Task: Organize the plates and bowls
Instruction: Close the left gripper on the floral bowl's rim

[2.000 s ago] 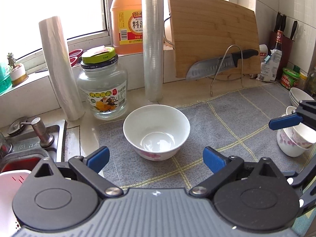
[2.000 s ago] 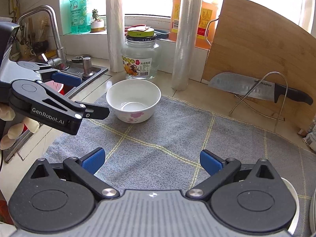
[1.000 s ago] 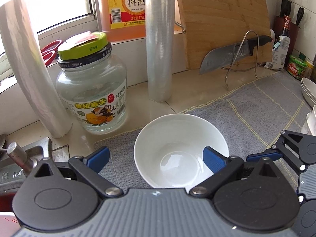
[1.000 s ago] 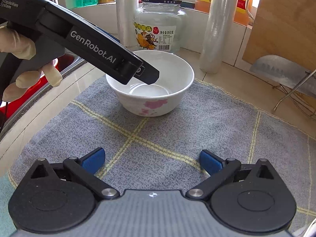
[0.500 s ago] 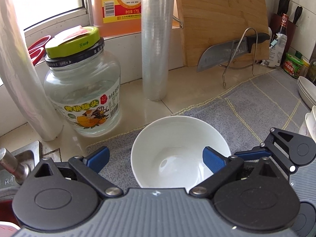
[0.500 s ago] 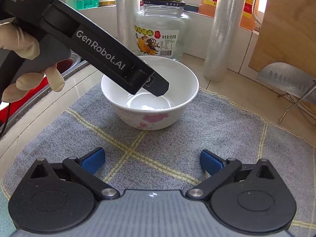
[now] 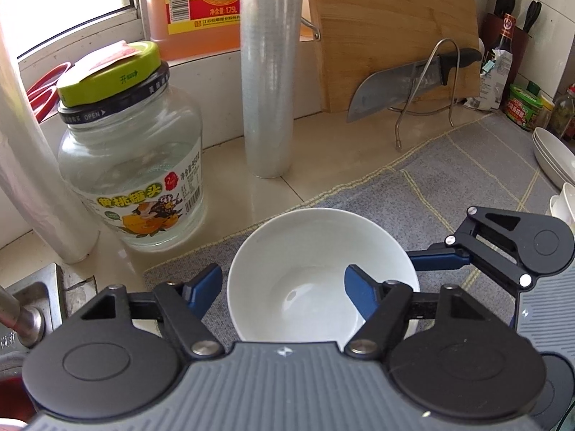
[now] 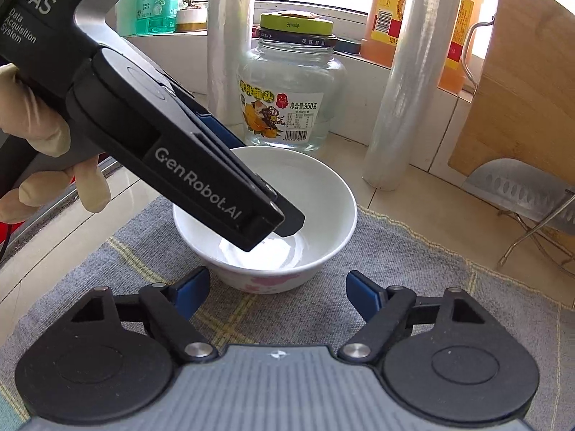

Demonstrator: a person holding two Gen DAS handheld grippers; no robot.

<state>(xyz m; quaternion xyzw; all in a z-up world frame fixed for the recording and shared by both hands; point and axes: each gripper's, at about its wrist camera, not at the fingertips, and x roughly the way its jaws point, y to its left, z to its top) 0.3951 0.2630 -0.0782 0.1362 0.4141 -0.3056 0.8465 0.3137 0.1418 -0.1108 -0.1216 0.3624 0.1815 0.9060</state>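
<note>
A white bowl point(image 7: 316, 273) with a pink flower print stands on the grey cloth; it also shows in the right wrist view point(image 8: 309, 215). My left gripper point(image 7: 284, 291) is open and straddles the bowl's near-left rim: its right finger is inside the bowl, its left finger outside, with a gap on both sides. In the right wrist view the left gripper point(image 8: 287, 221) dips into the bowl from the left. My right gripper point(image 8: 278, 291) is open and empty, just in front of the bowl, and also shows in the left wrist view point(image 7: 438, 258) beside the bowl's right rim.
A glass jar point(image 7: 133, 176) with a green lid, two film rolls point(image 7: 267, 72), a cutting board point(image 7: 391, 32) and a knife on a wire stand point(image 7: 413, 82) line the back. Stacked white dishes point(image 7: 553, 158) sit at the right edge. A sink point(image 7: 28, 309) lies left.
My left gripper has moved down and forward over the bowl and narrowed its jaws across the rim. My right gripper has moved closer to the bowl.
</note>
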